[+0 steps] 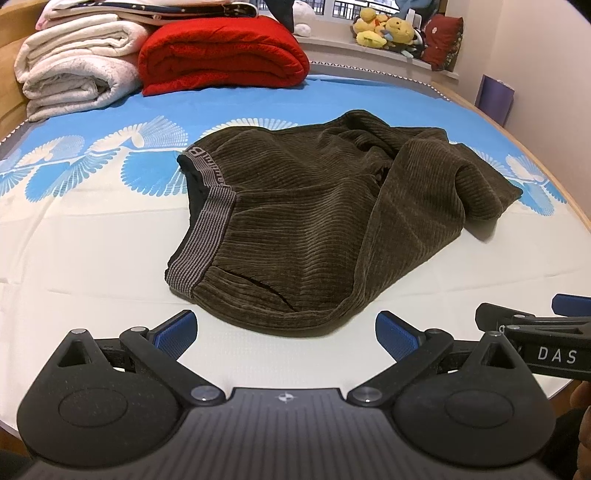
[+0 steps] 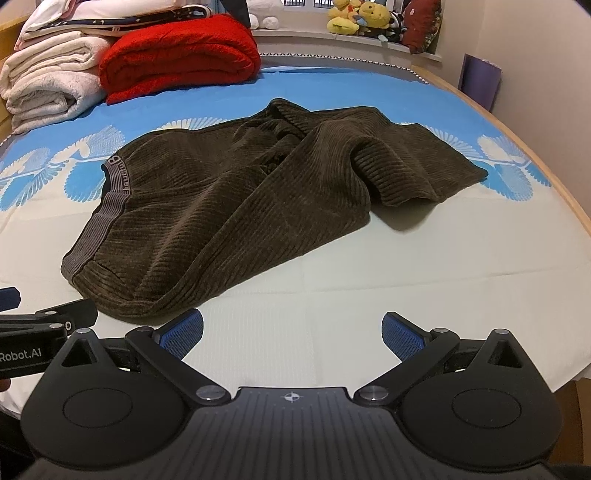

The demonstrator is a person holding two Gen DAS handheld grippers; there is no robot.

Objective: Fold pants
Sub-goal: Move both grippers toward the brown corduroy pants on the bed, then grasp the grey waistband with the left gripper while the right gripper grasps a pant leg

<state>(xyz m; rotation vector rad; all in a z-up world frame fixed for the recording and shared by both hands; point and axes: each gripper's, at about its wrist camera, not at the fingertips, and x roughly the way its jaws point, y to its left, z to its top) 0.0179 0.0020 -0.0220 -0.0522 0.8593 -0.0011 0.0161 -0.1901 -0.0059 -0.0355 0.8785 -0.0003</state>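
Dark brown corduroy pants (image 1: 314, 218) lie crumpled on the bed, with the grey striped waistband (image 1: 207, 229) at the left and the legs bunched toward the right. They also show in the right wrist view (image 2: 229, 206). My left gripper (image 1: 286, 334) is open and empty, just short of the near edge of the pants. My right gripper (image 2: 293, 334) is open and empty, to the right of the pants' near edge, over bare sheet. The right gripper's body shows at the right edge of the left wrist view (image 1: 535, 328).
The bed sheet (image 1: 92, 243) is white with a blue leaf pattern. Folded white blankets (image 1: 74, 70) and a folded red blanket (image 1: 221, 55) lie at the back left. Plush toys (image 1: 384, 29) sit on the window ledge. The bed's wooden edge (image 1: 546, 162) curves along the right.
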